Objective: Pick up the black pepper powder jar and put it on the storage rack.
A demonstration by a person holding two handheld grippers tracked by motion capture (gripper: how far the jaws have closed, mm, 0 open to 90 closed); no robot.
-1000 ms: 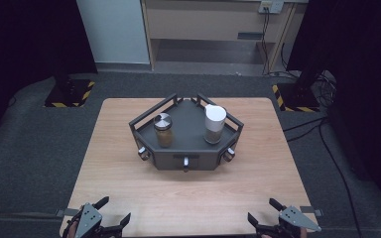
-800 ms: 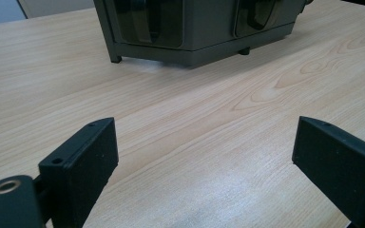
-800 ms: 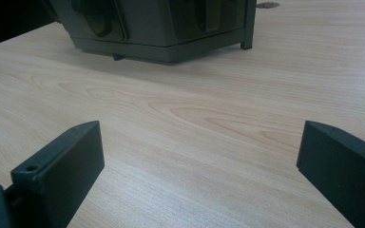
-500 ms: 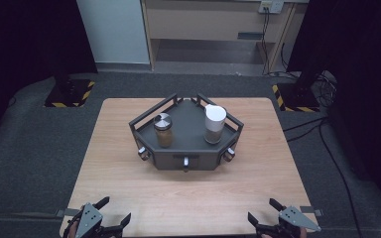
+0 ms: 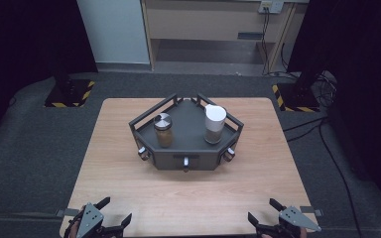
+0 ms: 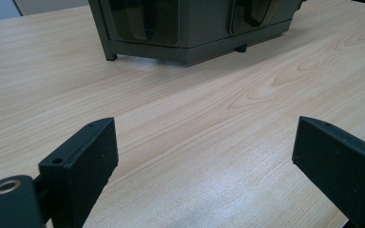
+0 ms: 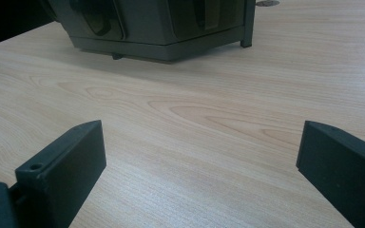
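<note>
Nothing has moved: we keep both grippers, left (image 5: 108,217) and right (image 5: 267,218), jaws apart, well short of the dark hexagonal metal tray (image 5: 186,157); work unstarted.

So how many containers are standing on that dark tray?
2: a brown-filled jar with a silver lid at the left of the tray, and a white-topped container at its right. None seems hidden.
</note>
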